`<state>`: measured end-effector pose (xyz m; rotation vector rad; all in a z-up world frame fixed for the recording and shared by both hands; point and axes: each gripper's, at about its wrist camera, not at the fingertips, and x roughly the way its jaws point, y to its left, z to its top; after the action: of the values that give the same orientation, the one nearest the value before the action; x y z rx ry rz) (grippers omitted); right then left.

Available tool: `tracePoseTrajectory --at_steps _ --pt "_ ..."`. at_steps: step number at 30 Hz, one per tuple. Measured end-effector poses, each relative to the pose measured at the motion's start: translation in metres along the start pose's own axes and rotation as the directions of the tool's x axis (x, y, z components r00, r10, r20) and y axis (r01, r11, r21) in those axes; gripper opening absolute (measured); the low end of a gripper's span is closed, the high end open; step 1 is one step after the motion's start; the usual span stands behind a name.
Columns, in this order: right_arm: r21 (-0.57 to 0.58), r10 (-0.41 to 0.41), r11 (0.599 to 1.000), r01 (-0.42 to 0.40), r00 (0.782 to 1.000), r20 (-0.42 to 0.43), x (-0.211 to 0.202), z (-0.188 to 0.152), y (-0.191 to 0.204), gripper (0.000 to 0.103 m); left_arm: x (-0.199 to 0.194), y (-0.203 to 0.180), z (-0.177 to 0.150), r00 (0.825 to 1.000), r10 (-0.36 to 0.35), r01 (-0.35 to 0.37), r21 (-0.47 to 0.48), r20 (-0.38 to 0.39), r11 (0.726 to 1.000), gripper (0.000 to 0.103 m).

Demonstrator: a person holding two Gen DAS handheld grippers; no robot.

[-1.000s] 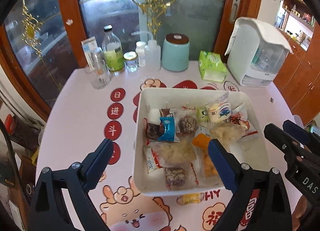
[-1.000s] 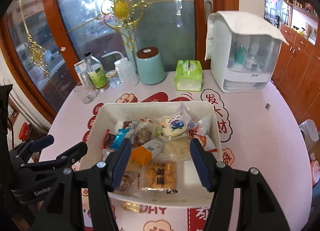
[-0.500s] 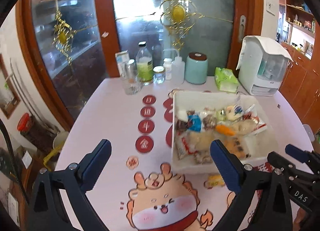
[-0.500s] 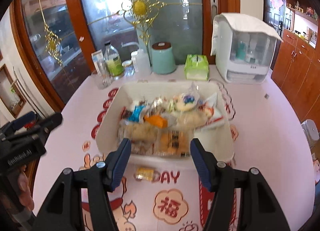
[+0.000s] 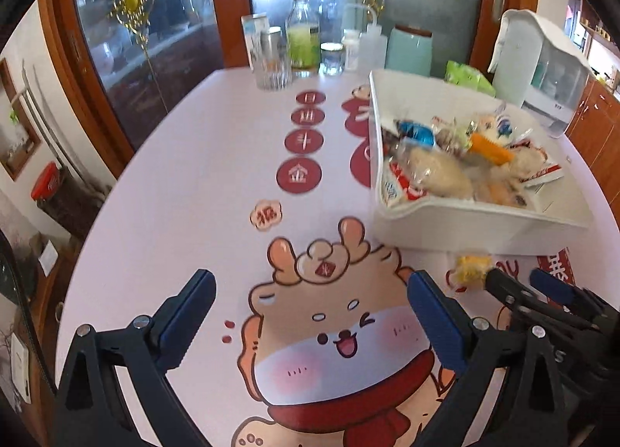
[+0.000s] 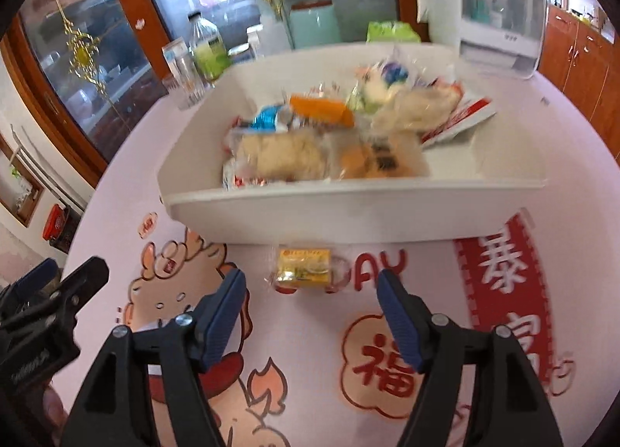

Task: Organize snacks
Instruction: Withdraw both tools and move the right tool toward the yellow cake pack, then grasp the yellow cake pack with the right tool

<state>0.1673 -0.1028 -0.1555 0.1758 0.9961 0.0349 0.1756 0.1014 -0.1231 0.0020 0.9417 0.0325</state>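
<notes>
Right gripper (image 6: 312,305) hangs over the table (image 5: 186,183), pointed down toward a small yellow snack packet (image 6: 303,264) lying loose on the cloth. Its jaws are opening; nothing is between them, and the packet lies just ahead of the 2 blue pads (image 6: 223,315), not touched. The packet sits just in front of the white bin (image 6: 348,210), near its front wall and outside it.

The bin holds the rest of the snacks (blurred, a mixed pile): an orange wrapper (image 6: 321,107), a blue wrapper (image 6: 267,117), pale puffy bags (image 6: 279,156) and red-and-white packs at the right side.

Left gripper (image 5: 312,315) is spread wide, empty, over the cartoon animal print (image 5: 333,330), to the left of the bin. In the left wrist view the yellow packet (image 5: 471,266) shows right at the right gripper's tip (image 5: 515,290).

At the back of the table: a glass (image 5: 271,73), a bottle with green label (image 5: 302,40), a small jar (image 5: 331,57), a mint canister (image 5: 409,47), a green tissue pack (image 5: 467,76) and a white dispenser box (image 5: 542,71).
</notes>
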Motion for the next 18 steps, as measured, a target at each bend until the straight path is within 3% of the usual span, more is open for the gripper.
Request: tracePoseTrajectory --at_steps 9,18 --pt "-0.018 -0.082 0.997 0.081 0.996 -0.046 0.048 -0.001 0.006 0.073 0.029 0.007 -0.006 0.998 -0.001 0.0 -0.017 -0.059 1.0 0.099" --pt "-0.069 -0.134 0.989 0.132 0.991 -0.019 0.056 -0.001 0.017 0.077 0.042 0.013 -0.007 0.995 -0.019 0.015 -0.045 -0.1 0.999 0.099"
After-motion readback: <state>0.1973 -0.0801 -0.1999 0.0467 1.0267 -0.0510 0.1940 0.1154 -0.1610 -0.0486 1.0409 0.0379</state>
